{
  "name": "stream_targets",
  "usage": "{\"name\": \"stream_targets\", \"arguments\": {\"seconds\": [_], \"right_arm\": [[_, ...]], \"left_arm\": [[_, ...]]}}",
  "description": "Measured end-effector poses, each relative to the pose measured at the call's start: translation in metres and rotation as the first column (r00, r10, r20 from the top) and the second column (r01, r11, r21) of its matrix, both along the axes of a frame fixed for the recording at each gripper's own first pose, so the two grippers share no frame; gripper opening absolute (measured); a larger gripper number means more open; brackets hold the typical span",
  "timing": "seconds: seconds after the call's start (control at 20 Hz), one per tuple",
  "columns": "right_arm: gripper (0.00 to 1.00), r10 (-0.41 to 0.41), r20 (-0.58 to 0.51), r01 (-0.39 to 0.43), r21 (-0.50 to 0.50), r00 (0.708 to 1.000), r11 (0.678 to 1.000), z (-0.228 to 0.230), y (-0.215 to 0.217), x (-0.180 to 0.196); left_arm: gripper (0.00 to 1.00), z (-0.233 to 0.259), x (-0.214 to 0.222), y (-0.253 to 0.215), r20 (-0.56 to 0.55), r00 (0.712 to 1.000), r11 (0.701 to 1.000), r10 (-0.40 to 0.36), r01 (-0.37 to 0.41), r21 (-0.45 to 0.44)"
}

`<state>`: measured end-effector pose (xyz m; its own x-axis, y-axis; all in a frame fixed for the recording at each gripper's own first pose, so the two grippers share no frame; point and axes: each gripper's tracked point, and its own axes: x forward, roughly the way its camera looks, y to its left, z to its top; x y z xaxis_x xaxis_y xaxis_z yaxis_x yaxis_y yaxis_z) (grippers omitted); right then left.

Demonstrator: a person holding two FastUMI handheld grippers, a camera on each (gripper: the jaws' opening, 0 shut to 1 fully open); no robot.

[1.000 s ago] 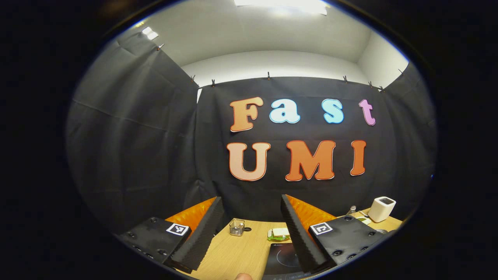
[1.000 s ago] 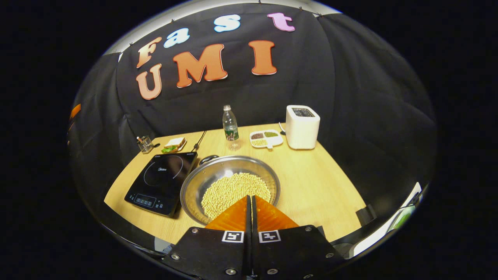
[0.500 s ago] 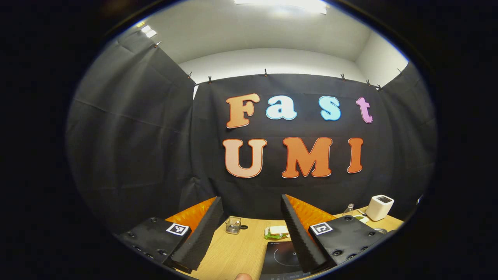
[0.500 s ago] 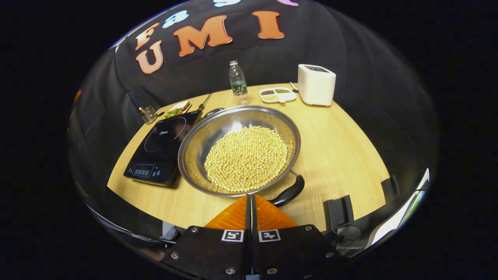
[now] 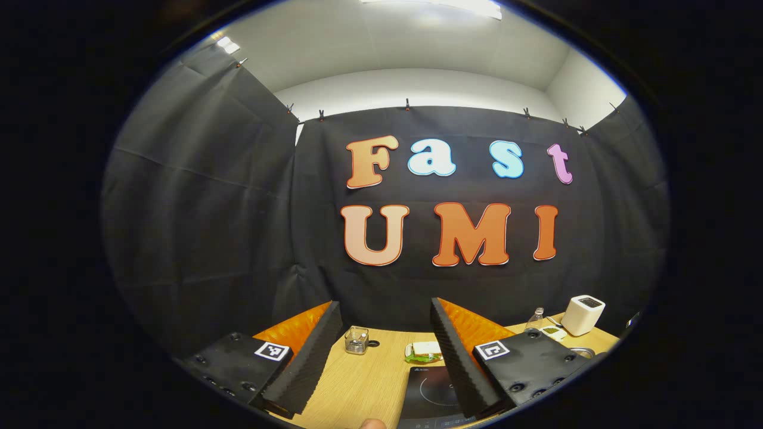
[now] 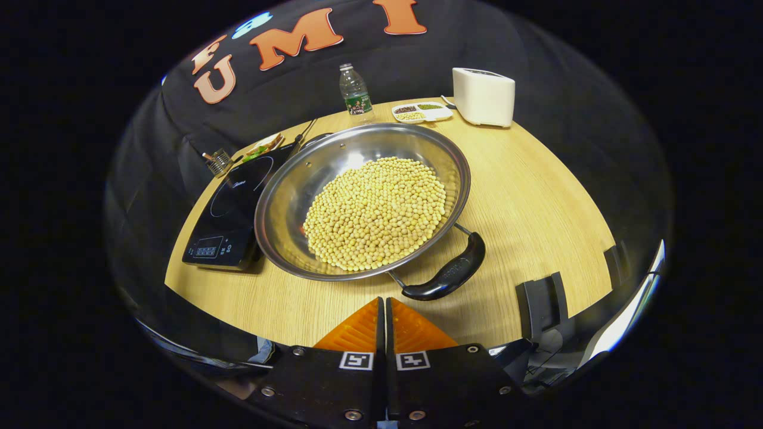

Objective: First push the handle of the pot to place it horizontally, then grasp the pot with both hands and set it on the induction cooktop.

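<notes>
Right hand-held gripper is closed, empty, just short of the handle. Nudge w/ closed tips so the pot turns w/o spilling. Left hand-held gripper wide open, empty.

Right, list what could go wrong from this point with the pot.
1. The pot is heaped with beans; a hard shove on the handle may tip it and spill them.
2. The pot's far rim sits close against the induction cooktop, so turning it could knock the cooktop.
3. The right gripper is shut just short of the handle; its narrow tip might slip off the rounded handle. The left gripper is open, away from the pot.
</notes>
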<state>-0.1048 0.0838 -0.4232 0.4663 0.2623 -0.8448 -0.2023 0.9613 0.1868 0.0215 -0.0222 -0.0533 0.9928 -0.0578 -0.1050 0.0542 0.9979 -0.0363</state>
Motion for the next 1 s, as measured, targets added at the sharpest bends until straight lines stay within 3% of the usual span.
{"name": "stream_targets", "arguments": {"seconds": [0.4,0.65,1.0], "right_arm": [[0.00,-0.056,-0.007,0.055,-0.042,0.998,0.998,-0.007,-0.016,0.010],[0.00,-0.120,-0.038,0.121,0.019,0.992,0.992,-0.012,-0.017,0.016],[0.00,-0.177,-0.024,0.177,0.016,0.984,0.984,-0.013,-0.030,0.035]], "left_arm": [[0.97,0.000,0.000,-0.002,0.005,1.000,1.000,0.000,0.000,-0.007],[0.98,-0.003,0.002,-0.007,-0.005,1.000,1.000,-0.013,0.013,-0.008],[0.98,-0.005,0.004,-0.008,-0.008,1.000,1.000,-0.008,0.007,-0.006]]}}
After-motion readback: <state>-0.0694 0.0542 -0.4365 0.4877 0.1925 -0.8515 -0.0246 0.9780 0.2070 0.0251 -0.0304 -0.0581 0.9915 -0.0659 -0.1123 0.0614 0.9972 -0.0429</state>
